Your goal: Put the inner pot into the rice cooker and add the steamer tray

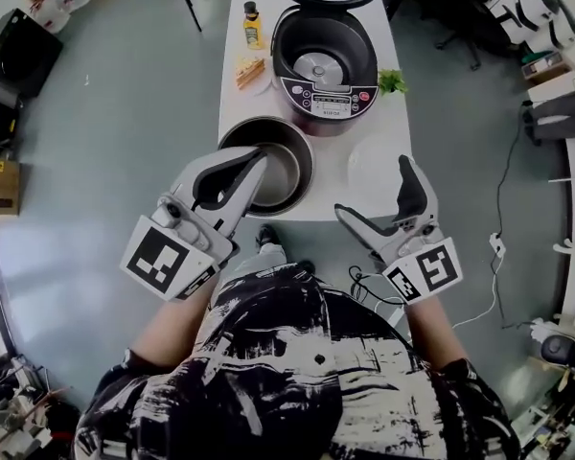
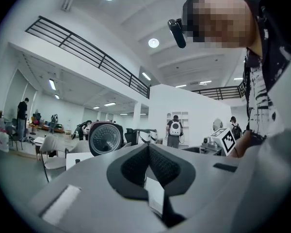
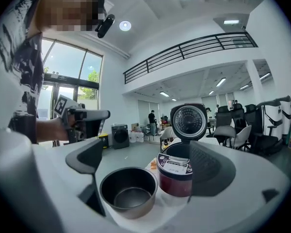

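Inner pot [image 1: 289,172] is being hovered over by left gripper [image 1: 259,157], jaws together; right gripper [image 1: 372,190] jaws apart; rim grasp is likely being called for next.

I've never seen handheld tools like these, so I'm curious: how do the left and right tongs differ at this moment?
The left tongs are shut, while the right tongs stand wide open. The left tongs reach over the black pot, but the right tongs sit off to the pot's right, at the near edge of the table. Neither holds anything, and each carries a cube with square markers.
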Available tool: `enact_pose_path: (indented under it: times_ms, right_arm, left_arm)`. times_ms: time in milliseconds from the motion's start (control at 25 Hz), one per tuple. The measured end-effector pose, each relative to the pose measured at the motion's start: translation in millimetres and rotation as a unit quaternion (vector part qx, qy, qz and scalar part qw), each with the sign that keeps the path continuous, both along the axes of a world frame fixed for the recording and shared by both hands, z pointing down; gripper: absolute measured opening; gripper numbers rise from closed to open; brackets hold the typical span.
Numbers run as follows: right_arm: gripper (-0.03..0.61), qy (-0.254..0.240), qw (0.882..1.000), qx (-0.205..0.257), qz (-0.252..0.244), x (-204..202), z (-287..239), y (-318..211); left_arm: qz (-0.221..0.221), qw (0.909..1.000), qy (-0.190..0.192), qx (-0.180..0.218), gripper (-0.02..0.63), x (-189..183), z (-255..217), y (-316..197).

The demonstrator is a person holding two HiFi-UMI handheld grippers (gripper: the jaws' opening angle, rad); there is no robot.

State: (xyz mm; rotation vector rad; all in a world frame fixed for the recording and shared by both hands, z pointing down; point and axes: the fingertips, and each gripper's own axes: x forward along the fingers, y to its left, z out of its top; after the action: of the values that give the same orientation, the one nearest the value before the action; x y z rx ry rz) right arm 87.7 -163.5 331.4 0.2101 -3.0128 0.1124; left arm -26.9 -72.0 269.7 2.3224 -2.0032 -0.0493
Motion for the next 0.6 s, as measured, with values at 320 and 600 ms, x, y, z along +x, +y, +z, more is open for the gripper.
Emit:
enact_pose_path:
  times_ms: [320, 600]
  right_arm:
    - [0.523, 0.05, 0.997, -0.049, -0.031, -47, 54, -19]
    - [0.523, 0.126, 0.979, -0.134, -0.092, -63, 137, -23]
  left_arm:
    - [-0.035, 0.9994, 0.003, -0.006, 0.005, -50, 9, -22]
    - [-0.107, 0.9942, -0.005, -0.008, 0.005, -59, 12, -38]
